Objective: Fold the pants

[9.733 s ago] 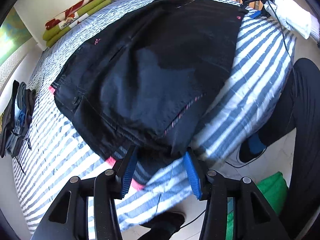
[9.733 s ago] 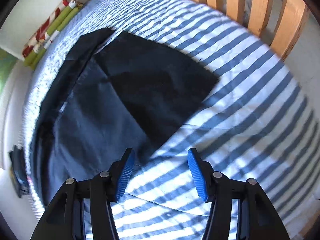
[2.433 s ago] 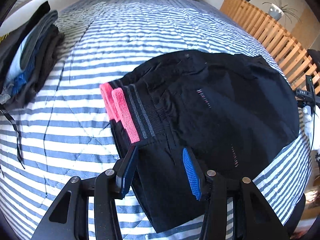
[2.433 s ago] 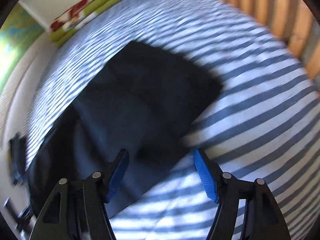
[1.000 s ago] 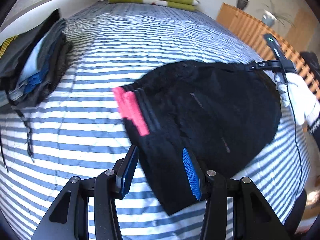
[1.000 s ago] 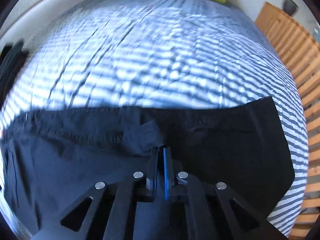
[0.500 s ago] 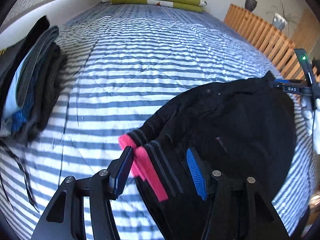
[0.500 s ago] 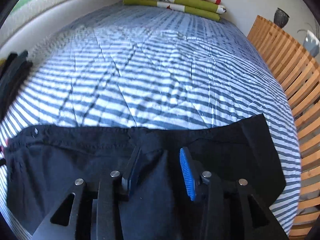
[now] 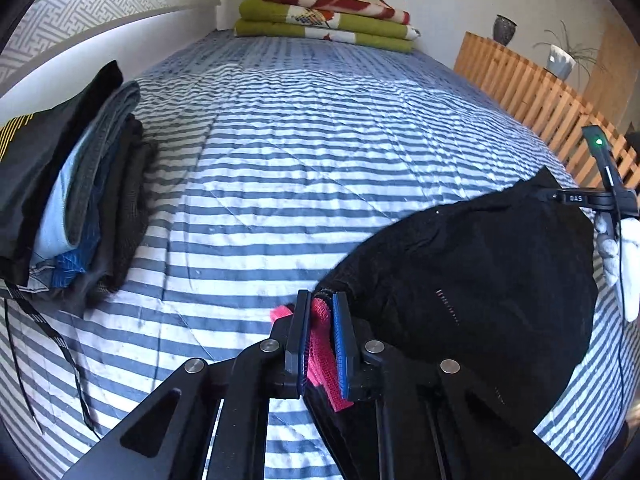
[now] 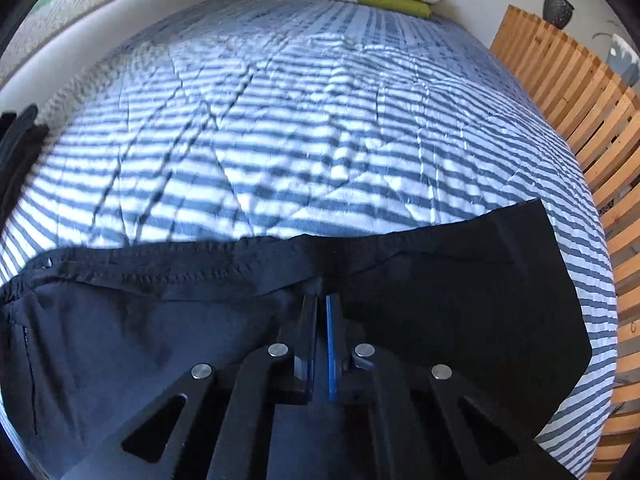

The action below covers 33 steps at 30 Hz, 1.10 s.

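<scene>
Pants (image 9: 480, 264): black, pink waistband pinched in left gripper (image 9: 320, 312); right gripper (image 10: 321, 300) clamps black hem, jaws just closed. Clothes stack (image 9: 76, 200) visible left-wrist only.

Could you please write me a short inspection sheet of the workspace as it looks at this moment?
Surface: bed cover, blue and white stripes, quilted, lightly creased.
Job's things: black pants lying on the near part of the bed, pink waistband at the left end.
Clutter: stack of folded clothes at the bed's left edge; folded green blankets at the far end.
Grippers: left gripper has just closed, shut on the pink waistband; right gripper has just closed, pinching the pants' far edge.
Cables: thin dark cable hanging by a white-gloved hand.
Surroundings: wooden slat rail on the right; vase and potted plant behind it.
</scene>
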{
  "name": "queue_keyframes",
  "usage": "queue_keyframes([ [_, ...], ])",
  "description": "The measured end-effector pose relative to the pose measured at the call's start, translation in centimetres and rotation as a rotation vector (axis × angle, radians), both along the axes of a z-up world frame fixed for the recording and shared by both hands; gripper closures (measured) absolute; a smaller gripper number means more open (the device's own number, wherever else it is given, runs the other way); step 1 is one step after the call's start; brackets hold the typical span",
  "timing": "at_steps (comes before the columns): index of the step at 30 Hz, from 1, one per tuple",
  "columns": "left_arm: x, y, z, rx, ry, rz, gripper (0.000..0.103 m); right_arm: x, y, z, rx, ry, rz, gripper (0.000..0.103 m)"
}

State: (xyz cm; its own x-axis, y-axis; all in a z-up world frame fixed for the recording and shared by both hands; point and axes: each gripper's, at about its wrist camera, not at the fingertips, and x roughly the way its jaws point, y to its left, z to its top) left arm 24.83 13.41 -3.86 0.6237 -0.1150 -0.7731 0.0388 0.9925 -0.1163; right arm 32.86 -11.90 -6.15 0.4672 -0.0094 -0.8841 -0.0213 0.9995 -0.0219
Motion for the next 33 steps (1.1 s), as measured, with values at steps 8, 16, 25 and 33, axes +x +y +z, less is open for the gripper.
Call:
queue_keyframes([
  [8,2.9,0.7,-2.3,0.035,0.088,0.07,0.079,3.0,-1.7,-1.4,-0.005,0.039,-0.051,0.103],
  [16,-2.8,-2.1,2.5,0.006,-0.009,-0.069,0.052,-10.3,-6.5,3.4,0.242,-0.034,0.036,0.077],
  [25,-9.2,-15.1,-0.9,0.017,0.12,-0.46,0.053,-21.9,-1.0,-2.8,0.406,0.105,0.231,0.077],
  [33,-8.3,-20.1,-2.4,0.182,0.09,-0.487,0.053,-17.8,0.1,-3.0,0.679,0.008,0.146,0.077],
])
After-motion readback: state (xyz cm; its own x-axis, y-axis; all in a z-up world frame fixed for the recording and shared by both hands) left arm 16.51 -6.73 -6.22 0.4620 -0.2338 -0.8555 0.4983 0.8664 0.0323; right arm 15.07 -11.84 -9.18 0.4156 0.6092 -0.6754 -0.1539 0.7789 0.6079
